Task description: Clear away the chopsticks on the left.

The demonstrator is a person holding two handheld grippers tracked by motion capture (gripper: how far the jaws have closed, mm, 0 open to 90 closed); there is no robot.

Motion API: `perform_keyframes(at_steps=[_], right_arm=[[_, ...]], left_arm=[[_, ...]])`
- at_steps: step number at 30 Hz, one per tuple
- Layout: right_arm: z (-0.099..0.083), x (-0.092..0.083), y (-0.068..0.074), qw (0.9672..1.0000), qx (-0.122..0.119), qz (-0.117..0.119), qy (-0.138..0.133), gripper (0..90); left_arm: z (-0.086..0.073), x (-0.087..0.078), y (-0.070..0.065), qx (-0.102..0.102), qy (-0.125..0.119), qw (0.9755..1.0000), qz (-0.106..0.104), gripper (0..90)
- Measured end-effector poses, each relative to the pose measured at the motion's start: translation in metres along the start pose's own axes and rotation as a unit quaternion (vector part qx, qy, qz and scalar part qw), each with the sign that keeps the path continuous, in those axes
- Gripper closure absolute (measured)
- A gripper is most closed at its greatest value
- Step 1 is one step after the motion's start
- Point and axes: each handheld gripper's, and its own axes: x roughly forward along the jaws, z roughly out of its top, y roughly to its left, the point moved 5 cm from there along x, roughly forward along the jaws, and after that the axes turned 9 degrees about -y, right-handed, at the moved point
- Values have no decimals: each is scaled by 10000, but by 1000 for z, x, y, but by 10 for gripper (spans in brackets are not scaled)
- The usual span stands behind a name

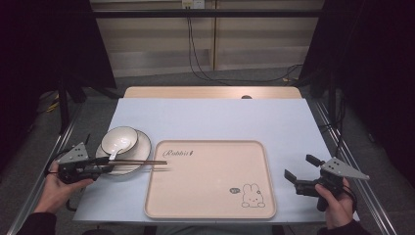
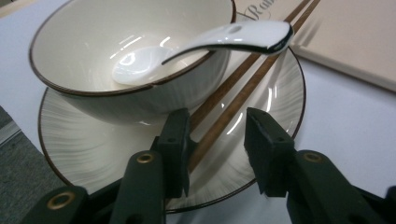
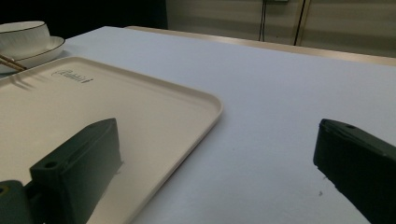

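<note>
**Left gripper at chopsticks on plate, right gripper idle and wide**

Your left gripper (image 1: 103, 168) sits at the table's 8 o'clock, over the near rim of the plate (image 1: 143, 147). In the left gripper view its jaws stand narrowly apart with the pair of chopsticks (image 2: 233, 95) running between them; the left jaw looks to touch them, the right jaw does not, so no firm grip is visible. The chopsticks lie across the plate, tips pointing toward 3 o'clock and reaching over the left edge of the tray (image 1: 210, 210). The bowl (image 1: 119, 138) stands on the plate, with a white spoon (image 2: 205, 44) in it, handle resting on the rim. Tray is beige, with a rabbit print at its 5 o'clock corner, centred on the blue-grey table (image 1: 215, 117). Your right gripper (image 1: 299, 170) is at the table's 4 o'clock, just right of the tray, jaws spread wide, holding nothing.
</note>
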Motion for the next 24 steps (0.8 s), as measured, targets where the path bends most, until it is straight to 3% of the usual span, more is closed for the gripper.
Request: perform_keyframes(at_steps=[5, 6, 10, 15, 18, 24], right_arm=[[0, 0, 0, 10000, 9, 4, 0, 7], [0, 0, 0, 10000, 1, 1, 8, 7], [0, 0, 0, 10000, 11, -12, 14, 7], [-1, 0, 0, 10000, 27, -2, 26, 7], [0, 0, -1, 10000, 15, -8, 12, 7], [0, -1, 0, 10000, 48, -4, 21, 7]], left_arm=[[3, 3, -1, 61, 119, 9999, -47, 647], [3, 3, -1, 84, 239, 9997, -64, 664], [6, 11, -2, 203, 373, 9984, -377, 689], [7, 11, -2, 262, 437, 9975, -493, 719], [7, 9, -3, 264, 602, 9961, -594, 778], [7, 7, -5, 223, 556, 9955, -737, 843]])
